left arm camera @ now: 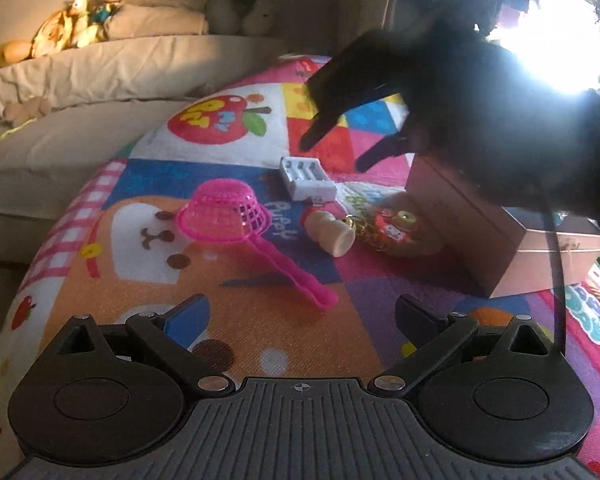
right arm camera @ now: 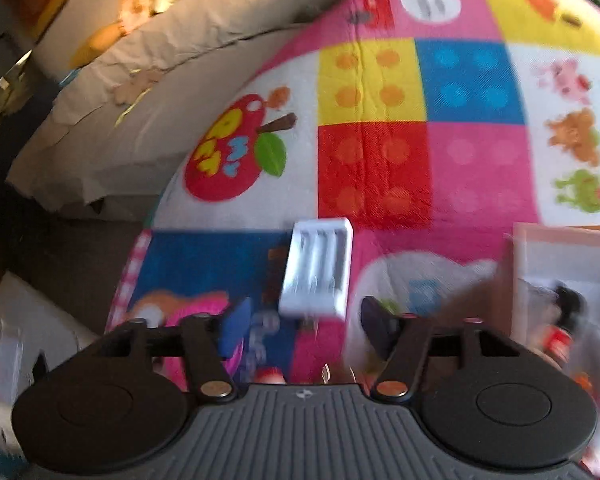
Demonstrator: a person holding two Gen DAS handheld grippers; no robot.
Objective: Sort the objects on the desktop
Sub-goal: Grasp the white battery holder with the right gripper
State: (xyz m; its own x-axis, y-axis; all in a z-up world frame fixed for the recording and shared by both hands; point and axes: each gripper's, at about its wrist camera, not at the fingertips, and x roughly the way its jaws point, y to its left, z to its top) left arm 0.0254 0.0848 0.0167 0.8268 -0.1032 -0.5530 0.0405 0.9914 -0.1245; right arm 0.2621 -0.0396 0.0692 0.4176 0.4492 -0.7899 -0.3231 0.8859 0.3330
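On the colourful play mat (left arm camera: pixel 228 280) lie a pink plastic strainer (left arm camera: pixel 224 212), a white battery charger (left arm camera: pixel 306 178), a small beige bottle with a red cap (left arm camera: pixel 332 232) and a red keychain charm (left arm camera: pixel 396 228). My left gripper (left arm camera: pixel 302 308) is open wide, with only the tip of the strainer's handle lying between its fingers, untouched. My right gripper (left arm camera: pixel 334 156), a dark shape against the glare, hangs just above the charger. In the blurred right wrist view, the right gripper (right arm camera: pixel 305 320) is open, the charger (right arm camera: pixel 318 268) just ahead of its fingertips and not gripped.
A pinkish-brown box (left arm camera: pixel 480 232) stands at the right of the mat; the box (right arm camera: pixel 560 248) shows small items inside in the right wrist view. A beige sofa (left arm camera: pixel 100 80) with plush toys (left arm camera: pixel 80 20) borders the mat on the left and behind.
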